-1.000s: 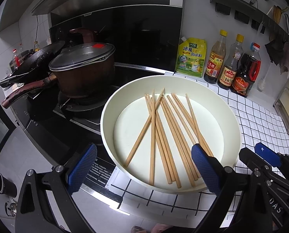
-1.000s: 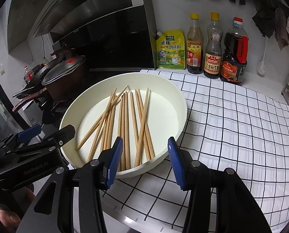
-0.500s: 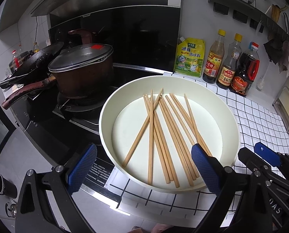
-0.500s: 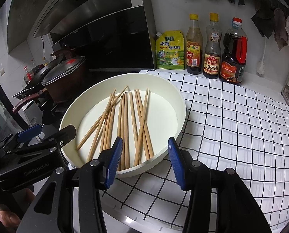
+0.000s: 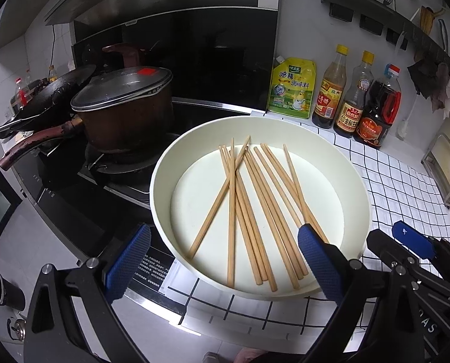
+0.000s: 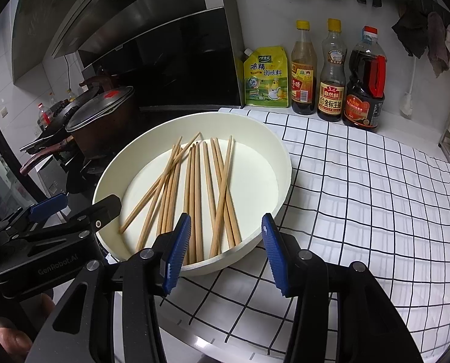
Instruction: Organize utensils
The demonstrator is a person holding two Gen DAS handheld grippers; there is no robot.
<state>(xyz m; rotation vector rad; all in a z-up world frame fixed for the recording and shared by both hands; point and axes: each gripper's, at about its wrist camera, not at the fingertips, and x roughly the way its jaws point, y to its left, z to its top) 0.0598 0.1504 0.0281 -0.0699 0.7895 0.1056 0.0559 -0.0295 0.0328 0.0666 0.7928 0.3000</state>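
Observation:
Several wooden chopsticks (image 5: pixel 255 208) lie loosely fanned in a round white tray (image 5: pixel 355 181) on the counter; both show in the right wrist view too, chopsticks (image 6: pixel 194 193) in tray (image 6: pixel 282 157). My left gripper (image 5: pixel 225 260) is open wide and empty, hovering over the tray's near rim. My right gripper (image 6: pixel 225 251) is open and empty, just before the tray's near edge. The left gripper also shows at the left of the right wrist view (image 6: pixel 73 211).
A lidded brown pot (image 5: pixel 125 112) and a black wok (image 5: pixel 49 93) sit on the stove at left. A yellow seasoning pouch (image 5: pixel 291 87) and three sauce bottles (image 5: pixel 355 96) line the back wall. A checked white cloth (image 6: pixel 361 196) covers the counter at right.
Both views have drifted very slightly; the tray and chopsticks have not moved. Both grippers remain open.

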